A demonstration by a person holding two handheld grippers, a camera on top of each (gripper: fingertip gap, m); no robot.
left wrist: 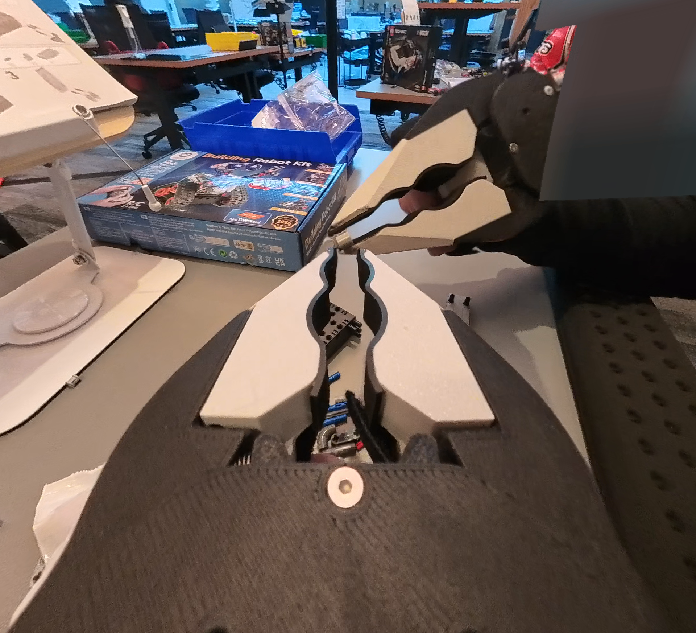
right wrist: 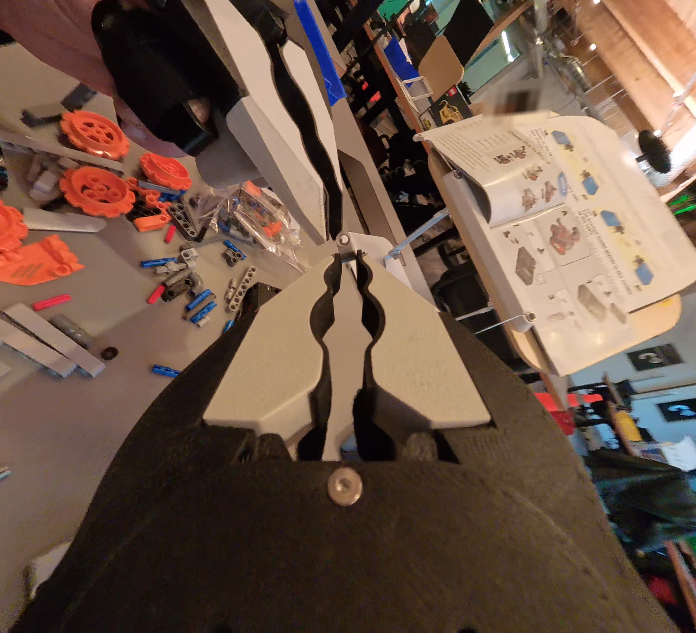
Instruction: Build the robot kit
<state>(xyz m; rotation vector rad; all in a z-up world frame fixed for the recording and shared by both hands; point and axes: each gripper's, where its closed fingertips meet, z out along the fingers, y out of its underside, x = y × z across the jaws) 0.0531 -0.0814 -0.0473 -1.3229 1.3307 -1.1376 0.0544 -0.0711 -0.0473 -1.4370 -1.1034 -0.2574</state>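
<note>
My right gripper [right wrist: 348,257] is shut on a small grey connector piece [right wrist: 344,244] with a ring at its free end, held above the table. In the left wrist view the right gripper [left wrist: 341,237] comes in from the right with that piece [left wrist: 344,240] at its tips. My left gripper [left wrist: 346,252] points at the piece from below, tips right against it, jaws a narrow gap apart. I cannot tell whether it grips the piece. In the right wrist view the left gripper [right wrist: 330,235] reaches in from the upper left, held by a hand [right wrist: 45,12].
Orange wheels [right wrist: 96,191], blue pins [right wrist: 199,304] and other loose parts lie on the grey table [right wrist: 113,407]. A blue kit box [left wrist: 211,208], a blue bin [left wrist: 226,132] with a plastic bag, and an instruction booklet on a stand [right wrist: 565,230] are nearby. A black perforated mat [left wrist: 621,388] lies at the right. The grippers are tip to tip, or close to it.
</note>
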